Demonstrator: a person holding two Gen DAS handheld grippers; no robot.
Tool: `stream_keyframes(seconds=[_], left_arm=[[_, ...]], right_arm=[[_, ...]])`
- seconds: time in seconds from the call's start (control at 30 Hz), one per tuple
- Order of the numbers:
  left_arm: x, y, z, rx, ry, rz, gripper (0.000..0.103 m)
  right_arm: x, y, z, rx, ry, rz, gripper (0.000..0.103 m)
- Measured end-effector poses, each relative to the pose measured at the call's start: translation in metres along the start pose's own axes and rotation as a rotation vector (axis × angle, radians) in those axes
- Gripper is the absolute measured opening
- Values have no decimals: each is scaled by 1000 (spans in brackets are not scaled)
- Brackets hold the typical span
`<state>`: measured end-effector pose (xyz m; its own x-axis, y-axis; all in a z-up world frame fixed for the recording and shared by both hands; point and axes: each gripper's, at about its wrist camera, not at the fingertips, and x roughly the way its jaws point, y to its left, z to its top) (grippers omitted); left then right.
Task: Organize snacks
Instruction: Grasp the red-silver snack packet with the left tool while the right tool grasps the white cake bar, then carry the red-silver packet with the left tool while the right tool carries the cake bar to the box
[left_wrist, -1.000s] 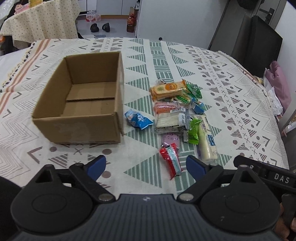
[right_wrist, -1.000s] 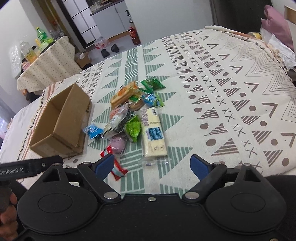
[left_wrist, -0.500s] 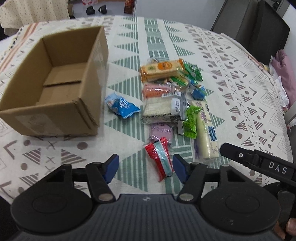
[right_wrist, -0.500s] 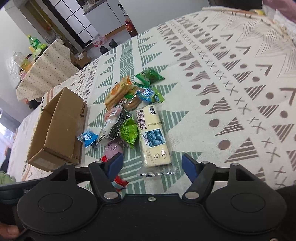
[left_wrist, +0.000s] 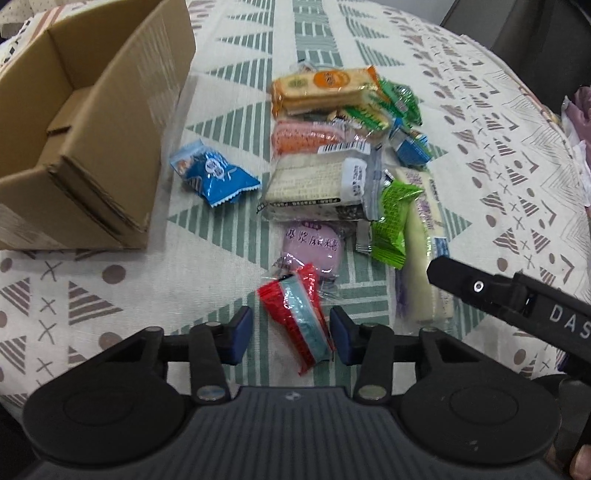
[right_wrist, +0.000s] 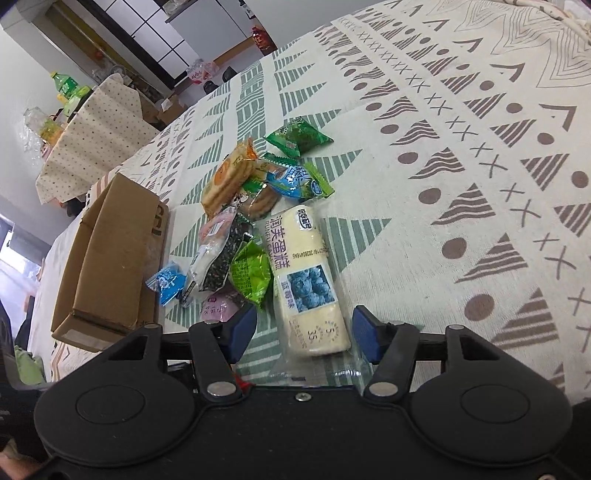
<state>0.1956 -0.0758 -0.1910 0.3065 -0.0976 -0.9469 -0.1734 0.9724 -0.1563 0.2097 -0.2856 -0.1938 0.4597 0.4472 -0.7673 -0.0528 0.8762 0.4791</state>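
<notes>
A pile of wrapped snacks lies on the patterned tablecloth to the right of an empty cardboard box (left_wrist: 92, 122) (right_wrist: 110, 258). My left gripper (left_wrist: 291, 338) is open, its blue pads on either side of a red and teal packet (left_wrist: 295, 317), not pressing it. My right gripper (right_wrist: 304, 332) is open around the near end of a long white blueberry cake pack (right_wrist: 306, 284) (left_wrist: 421, 258). Close by lie a purple mochi pack (left_wrist: 314, 245), a lime green packet (left_wrist: 393, 218) (right_wrist: 249, 273), a blue candy packet (left_wrist: 212, 171) (right_wrist: 168, 280) and an orange cracker pack (left_wrist: 325, 88) (right_wrist: 229, 177).
The right gripper's black body (left_wrist: 517, 302) crosses the lower right of the left wrist view. A second table with a dotted cloth (right_wrist: 92, 144) and bottles stands beyond the box. The tablecloth (right_wrist: 480, 147) stretches bare to the right of the snacks.
Both grippers moved forward and down toward the pile. The left fingers narrowed around the red and teal packet; the right fingers came around the white cake pack's near end.
</notes>
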Motion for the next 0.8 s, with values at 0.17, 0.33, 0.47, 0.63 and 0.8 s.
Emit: stream_keyframes(seconds=[0.17, 0.33, 0.47, 0.63, 0.8], left_arm=[[5, -2, 1, 5, -20, 3, 31], [3, -4, 4, 14, -30, -1, 22], [-1, -4, 4, 24, -48, 3, 21], [-12, -3, 4, 28, -78, 0, 21], [-29, -2, 4, 28, -117, -16, 21]], right_arm=[[15, -1, 6, -1, 14, -16, 58], [28, 4, 12, -34, 21, -34, 58], [28, 5, 10, -53, 25, -42, 46], [24, 5, 7, -45, 37, -26, 35], [10, 9, 5, -40, 11, -22, 34]])
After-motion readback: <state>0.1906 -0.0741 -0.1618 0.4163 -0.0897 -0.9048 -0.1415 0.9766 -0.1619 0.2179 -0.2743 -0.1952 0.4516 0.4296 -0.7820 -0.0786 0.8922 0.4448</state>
